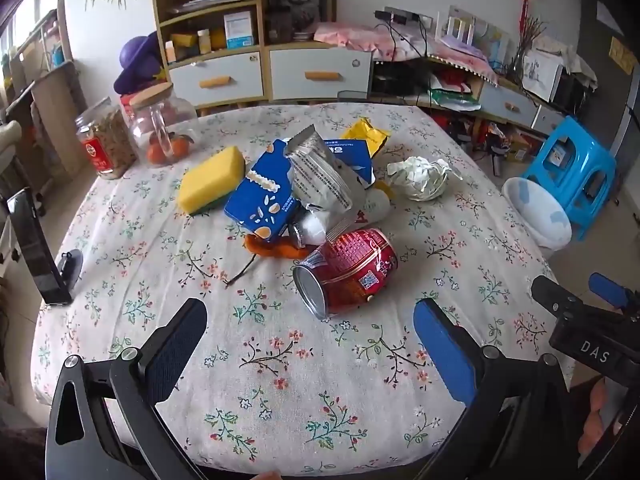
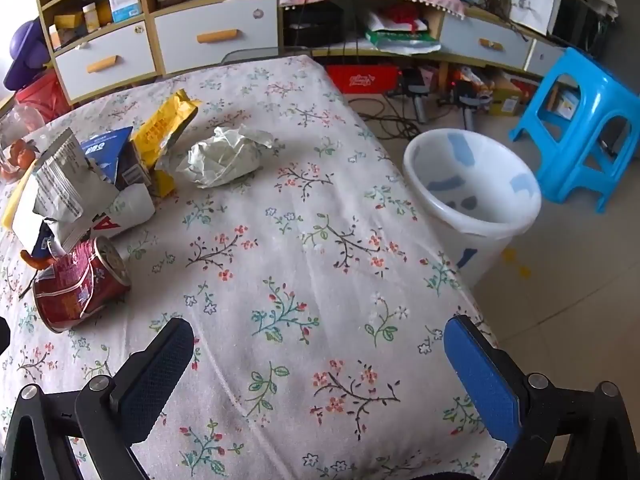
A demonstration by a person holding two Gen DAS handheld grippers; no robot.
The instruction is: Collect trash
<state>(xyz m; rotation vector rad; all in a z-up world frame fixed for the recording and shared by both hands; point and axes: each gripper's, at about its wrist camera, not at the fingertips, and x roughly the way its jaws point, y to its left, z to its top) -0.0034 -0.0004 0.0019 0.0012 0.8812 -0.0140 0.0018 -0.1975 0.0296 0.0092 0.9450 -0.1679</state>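
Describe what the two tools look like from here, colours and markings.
Both tools are black frames with silver screws and two flat blue textured pads: left tool, right tool. In the left view, the right tool's body carries white lettering "DAS".

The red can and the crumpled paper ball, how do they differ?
The red can is shiny metal, printed and cylindrical; the paper ball is pale, wrinkled and lumpy. The can lies on its side at the near edge of the pile; the ball sits apart, farther back and nearer the bin. Both rest on the tablecloth.

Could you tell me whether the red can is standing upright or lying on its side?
On its side: the red can lies on the tablecloth, its round end facing sideways.
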